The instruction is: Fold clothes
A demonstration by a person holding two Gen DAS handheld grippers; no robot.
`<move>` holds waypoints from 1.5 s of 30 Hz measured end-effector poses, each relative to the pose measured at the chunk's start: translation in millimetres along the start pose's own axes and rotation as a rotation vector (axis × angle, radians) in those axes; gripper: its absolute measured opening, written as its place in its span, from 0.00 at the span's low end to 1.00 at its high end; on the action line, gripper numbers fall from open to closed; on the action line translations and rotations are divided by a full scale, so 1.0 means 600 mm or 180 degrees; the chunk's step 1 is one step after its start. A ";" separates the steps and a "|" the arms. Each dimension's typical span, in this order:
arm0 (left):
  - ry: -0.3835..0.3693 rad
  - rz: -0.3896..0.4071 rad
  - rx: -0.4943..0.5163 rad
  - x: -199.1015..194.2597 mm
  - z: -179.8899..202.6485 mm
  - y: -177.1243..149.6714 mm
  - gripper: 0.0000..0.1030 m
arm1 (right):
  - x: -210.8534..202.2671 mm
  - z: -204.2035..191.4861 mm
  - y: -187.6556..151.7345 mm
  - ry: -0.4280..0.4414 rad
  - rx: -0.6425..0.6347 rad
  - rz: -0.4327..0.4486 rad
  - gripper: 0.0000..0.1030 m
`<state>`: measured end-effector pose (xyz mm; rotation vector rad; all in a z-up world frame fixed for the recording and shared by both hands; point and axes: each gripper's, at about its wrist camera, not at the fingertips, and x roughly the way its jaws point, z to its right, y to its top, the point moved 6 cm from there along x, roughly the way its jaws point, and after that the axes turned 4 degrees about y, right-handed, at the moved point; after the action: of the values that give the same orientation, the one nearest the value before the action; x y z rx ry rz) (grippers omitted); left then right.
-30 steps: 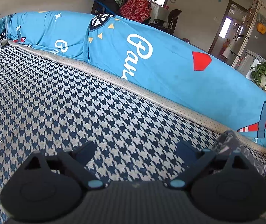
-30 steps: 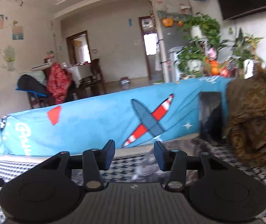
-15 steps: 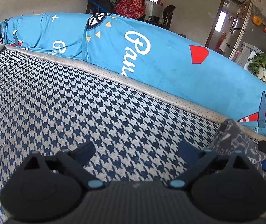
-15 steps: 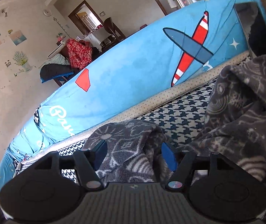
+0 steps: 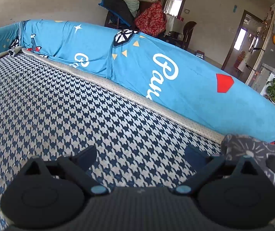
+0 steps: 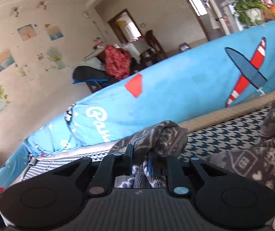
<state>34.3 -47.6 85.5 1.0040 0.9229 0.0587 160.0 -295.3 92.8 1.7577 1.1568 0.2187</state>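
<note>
We see our right gripper (image 6: 139,158) clenched on a bunched fold of the grey patterned garment (image 6: 243,165); its two fingers (image 6: 128,155) stand close together with the cloth pinched between them. The pinched fold humps up just ahead of the fingertips and curls over toward the blue cushion (image 6: 176,88) beyond. From there the garment trails off to the right of this gripper, so its long axis runs roughly from the grip out to the right and toward us, lying rumpled on the checked seat cover (image 6: 220,132). Which end of the garment is the collar or hem, we cannot tell.

Our left gripper (image 5: 140,155) is released, its fingers (image 5: 86,155) spread wide apart with only the checked seat cover (image 5: 60,104) between them. It holds nothing. At the far right of this gripper, just beside its right finger, we see a raised corner of the same garment (image 5: 247,150), standing up against the blue cushion (image 5: 176,88). The cushion runs across ahead of both grippers, printed with white lettering and a red-striped plane.
</note>
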 end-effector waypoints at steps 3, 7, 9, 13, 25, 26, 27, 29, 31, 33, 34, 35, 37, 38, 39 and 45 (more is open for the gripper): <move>0.0109 0.0158 -0.0209 -0.008 -0.038 0.027 0.99 | -0.001 -0.066 -0.022 0.0395 -0.0344 -0.0117 0.14; 0.0116 0.0172 -0.0449 -0.009 -0.078 0.048 1.00 | -0.005 -0.146 -0.081 0.0886 -0.0877 -0.0494 0.14; 0.0069 0.0107 -0.0545 -0.005 -0.089 0.051 1.00 | -0.014 -0.177 -0.121 0.1219 -0.1162 -0.0812 0.14; -0.0060 -0.0032 -0.0563 0.003 -0.088 0.044 1.00 | -0.036 -0.204 -0.190 0.1510 -0.1633 -0.1298 0.14; -0.0226 -0.0345 -0.0503 0.026 -0.058 0.004 1.00 | -0.060 -0.139 -0.117 0.1043 -0.1287 -0.0817 0.31; -0.0233 -0.0370 -0.0494 0.028 -0.056 0.002 1.00 | -0.058 -0.132 -0.109 0.0947 -0.1258 -0.0763 0.33; -0.0241 -0.0396 -0.0486 0.030 -0.054 0.000 1.00 | -0.057 -0.126 -0.102 0.0852 -0.1229 -0.0709 0.35; -0.0253 -0.0452 -0.0473 0.033 -0.051 -0.005 1.00 | -0.051 -0.116 -0.093 0.0644 -0.1195 -0.0651 0.50; -0.0267 -0.0494 -0.0474 0.035 -0.051 -0.009 1.00 | -0.046 -0.108 -0.097 0.0339 -0.1268 -0.0696 0.59; -0.0278 -0.0524 -0.0480 0.037 -0.051 -0.012 1.00 | -0.034 -0.105 -0.110 0.0253 -0.1334 -0.0870 0.59; -0.0281 -0.0532 -0.0487 0.037 -0.052 -0.012 1.00 | -0.030 -0.104 -0.117 0.0223 -0.1351 -0.0980 0.59; -0.0286 -0.0542 -0.0495 0.038 -0.052 -0.012 1.00 | -0.028 -0.104 -0.124 0.0206 -0.1384 -0.1023 0.59; -0.0299 -0.0570 -0.0513 0.040 -0.052 -0.012 1.00 | -0.024 -0.104 -0.138 0.0175 -0.1453 -0.1108 0.59; -0.0313 -0.0589 -0.0518 0.041 -0.051 -0.013 1.00 | -0.024 -0.105 -0.143 0.0177 -0.1494 -0.1132 0.59; -0.0325 -0.0609 -0.0519 0.042 -0.050 -0.015 1.00 | -0.023 -0.104 -0.148 0.0180 -0.1518 -0.1163 0.58; -0.0435 -0.0773 -0.0448 0.051 -0.031 -0.031 1.00 | -0.025 -0.100 -0.180 0.0241 -0.1752 -0.1457 0.43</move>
<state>34.5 -31.8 48.5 0.7509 0.8963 -0.1459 51.4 -262.3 42.1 0.9862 1.3636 0.2934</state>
